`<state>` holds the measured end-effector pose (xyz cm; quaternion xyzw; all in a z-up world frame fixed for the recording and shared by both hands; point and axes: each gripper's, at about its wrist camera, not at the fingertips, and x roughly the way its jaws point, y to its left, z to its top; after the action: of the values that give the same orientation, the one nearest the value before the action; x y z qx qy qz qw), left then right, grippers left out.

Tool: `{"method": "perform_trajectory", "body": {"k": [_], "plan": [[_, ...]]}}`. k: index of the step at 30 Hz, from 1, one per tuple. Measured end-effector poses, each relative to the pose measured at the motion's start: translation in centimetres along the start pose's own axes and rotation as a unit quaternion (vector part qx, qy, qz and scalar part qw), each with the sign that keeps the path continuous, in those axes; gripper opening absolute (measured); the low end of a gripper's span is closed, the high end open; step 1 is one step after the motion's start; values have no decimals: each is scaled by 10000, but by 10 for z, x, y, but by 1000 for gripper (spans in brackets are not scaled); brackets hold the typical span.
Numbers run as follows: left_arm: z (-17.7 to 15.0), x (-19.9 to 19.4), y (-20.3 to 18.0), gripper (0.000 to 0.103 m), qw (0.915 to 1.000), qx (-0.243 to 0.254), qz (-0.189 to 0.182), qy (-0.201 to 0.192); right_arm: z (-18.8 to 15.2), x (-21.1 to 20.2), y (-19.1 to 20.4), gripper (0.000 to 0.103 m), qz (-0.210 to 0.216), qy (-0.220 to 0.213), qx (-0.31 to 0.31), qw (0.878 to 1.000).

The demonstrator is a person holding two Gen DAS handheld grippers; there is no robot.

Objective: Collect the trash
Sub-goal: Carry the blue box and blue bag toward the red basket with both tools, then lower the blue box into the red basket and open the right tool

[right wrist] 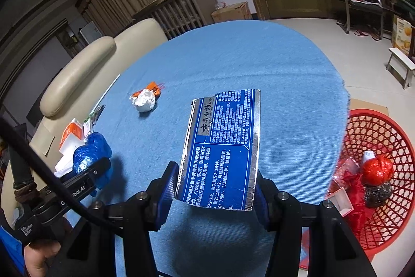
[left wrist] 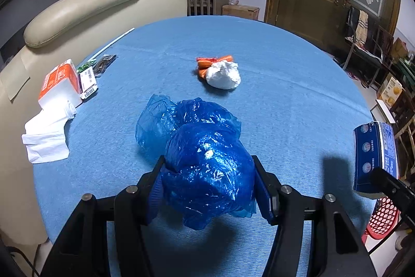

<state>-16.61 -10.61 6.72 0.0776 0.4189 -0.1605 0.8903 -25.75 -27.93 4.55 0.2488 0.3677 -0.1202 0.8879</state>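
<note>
A crumpled blue plastic bag (left wrist: 207, 173) is clamped between the fingers of the left gripper (left wrist: 208, 186); it is judged light, soft and slippery, best pinched across its bunched middle. A flattened blue carton (right wrist: 220, 149), judged light and fairly stiff, is gripped by its side edges in the right gripper (right wrist: 215, 188). Beyond both sets of fingers, a foil wad (left wrist: 223, 74) with an orange wrapper (left wrist: 207, 62) lies on the worktop (left wrist: 298, 95), and a red basket (right wrist: 376, 173) stands right of the right fingers.

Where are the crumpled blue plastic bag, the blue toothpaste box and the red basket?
crumpled blue plastic bag (left wrist: 207, 173): left wrist view, on its bulging middle between the fingers.
blue toothpaste box (right wrist: 220, 149): right wrist view, on its printed face.
red basket (right wrist: 376, 129): right wrist view, on its far mesh wall.
</note>
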Motion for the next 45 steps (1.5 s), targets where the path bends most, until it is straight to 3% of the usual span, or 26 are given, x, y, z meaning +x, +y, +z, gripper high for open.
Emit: {"method": "perform_trajectory", "body": {"k": [22,38,45], "plan": [[-3,-23,-81,62,9953,824,-492,-122,-3,-62,-80,56,-560,-510,662,9949],[-8,-40,-115,62,9892,1204,-799,-258,-26,-118,-163,56,-1344,-802,1367,9782],[-7,-49,-146,62,9829,1473,-1050,-358,-26,-129,-172,56,-1520,-897,1441,9737]]}}
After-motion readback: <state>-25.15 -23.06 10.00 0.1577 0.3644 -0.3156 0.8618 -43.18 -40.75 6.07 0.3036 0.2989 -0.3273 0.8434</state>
